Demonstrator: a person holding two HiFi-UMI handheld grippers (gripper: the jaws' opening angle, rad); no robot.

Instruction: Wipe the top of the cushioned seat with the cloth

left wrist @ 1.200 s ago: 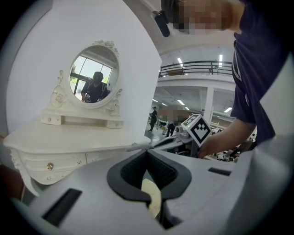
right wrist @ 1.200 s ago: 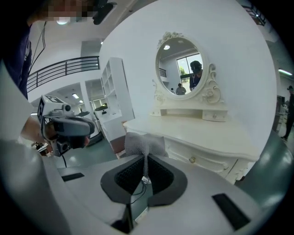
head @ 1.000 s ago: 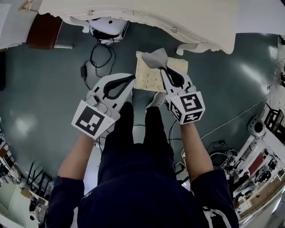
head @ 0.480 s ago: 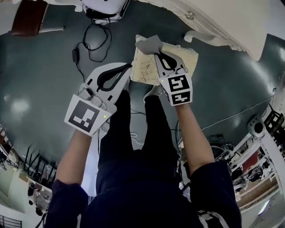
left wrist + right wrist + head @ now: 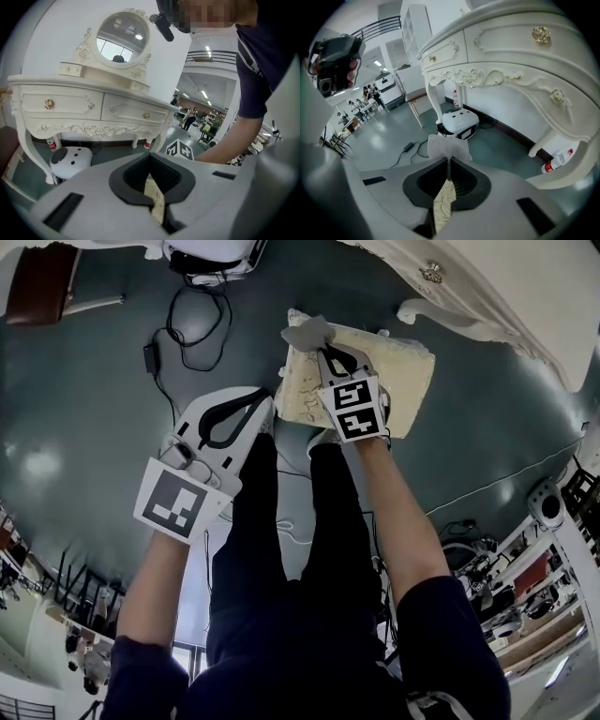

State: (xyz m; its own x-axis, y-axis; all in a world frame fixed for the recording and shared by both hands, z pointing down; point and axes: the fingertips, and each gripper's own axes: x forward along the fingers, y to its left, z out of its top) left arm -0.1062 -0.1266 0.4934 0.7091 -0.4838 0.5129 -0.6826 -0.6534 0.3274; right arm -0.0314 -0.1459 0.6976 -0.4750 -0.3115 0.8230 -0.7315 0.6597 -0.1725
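Observation:
The cushioned seat is a cream, patterned pad on the floor in front of the person's legs. A grey cloth lies bunched at the seat's far left corner. My right gripper is shut on that cloth and reaches out over the seat's left part. In the right gripper view the cloth fans out past the closed jaws of the right gripper. My left gripper hangs beside the seat's near left edge, shut with nothing in it. A strip of the seat shows under the left gripper.
A white carved dressing table with an oval mirror stands just beyond the seat, one leg close to it. A white rounded device and black cables lie on the floor at far left. A brown chair is farther left.
My right gripper has reached farther out along the seat's left side with the cloth still in it. The left gripper has stayed low beside the seat's near left edge.

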